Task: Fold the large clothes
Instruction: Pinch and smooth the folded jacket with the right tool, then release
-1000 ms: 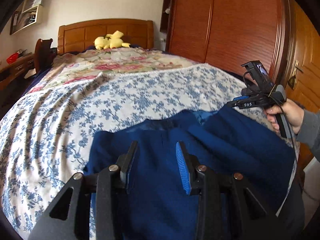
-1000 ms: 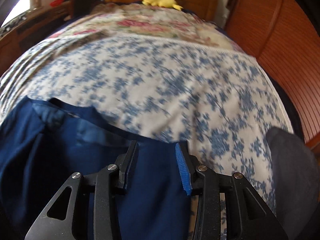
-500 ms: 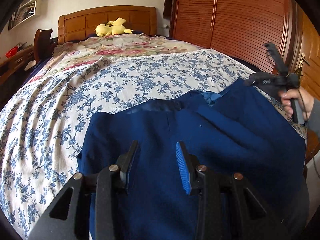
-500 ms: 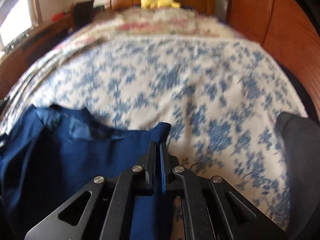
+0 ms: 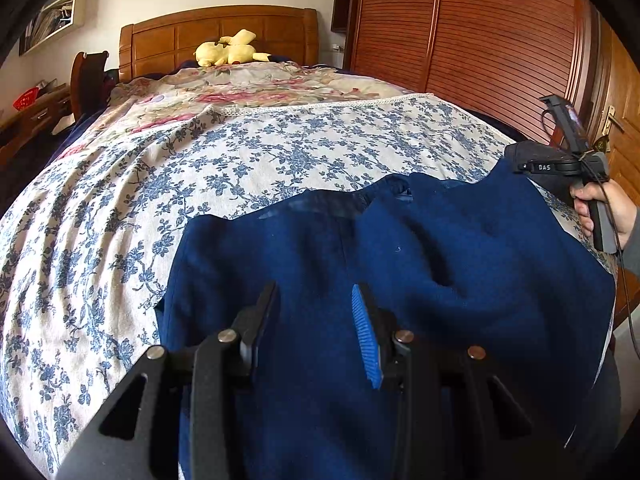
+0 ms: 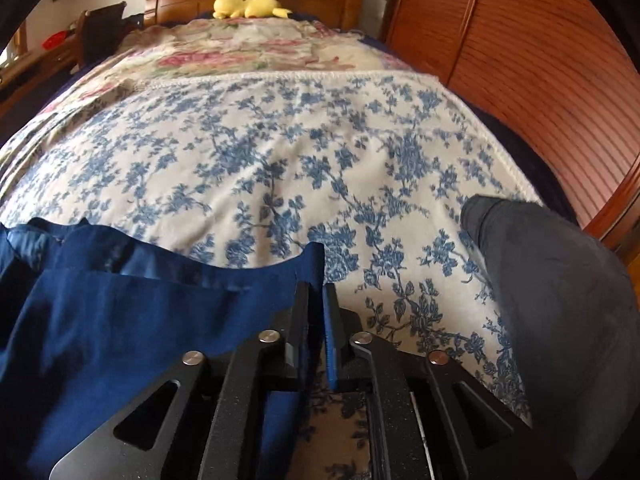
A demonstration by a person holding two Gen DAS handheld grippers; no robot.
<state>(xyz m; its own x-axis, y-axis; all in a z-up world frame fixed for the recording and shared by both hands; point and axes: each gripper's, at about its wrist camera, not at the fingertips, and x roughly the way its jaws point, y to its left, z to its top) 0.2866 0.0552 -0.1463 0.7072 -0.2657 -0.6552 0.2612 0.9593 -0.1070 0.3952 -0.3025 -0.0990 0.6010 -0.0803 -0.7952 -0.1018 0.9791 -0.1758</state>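
A large dark blue garment [image 5: 440, 248] lies spread over the near end of the bed's blue-flowered spread [image 5: 280, 152]. My left gripper [image 5: 314, 300] hovers just above the garment's middle, open, with nothing pinched between its fingers. My right gripper [image 6: 316, 292] has the garment's [image 6: 120, 312] far right corner between its pads. The jaws are opening but stand only a narrow slit apart, and the corner still stands up between them. In the left wrist view a hand [image 5: 612, 212] holds that gripper at the bed's right edge, with the cloth drawn up to it.
A yellow plush toy [image 5: 228, 53] lies by the wooden headboard [image 5: 216, 32]. A slatted wooden wardrobe [image 5: 480, 40] runs close along the bed's right side. A dark grey cloth shape [image 6: 560, 300] fills the near right. A rose-patterned quilt [image 6: 248, 52] covers the bed's far half.
The right gripper closed on the garment's corner and carried it to the right, stretching the cloth flatter; its jaws now show a slight gap. The left gripper stayed open and sank a little.
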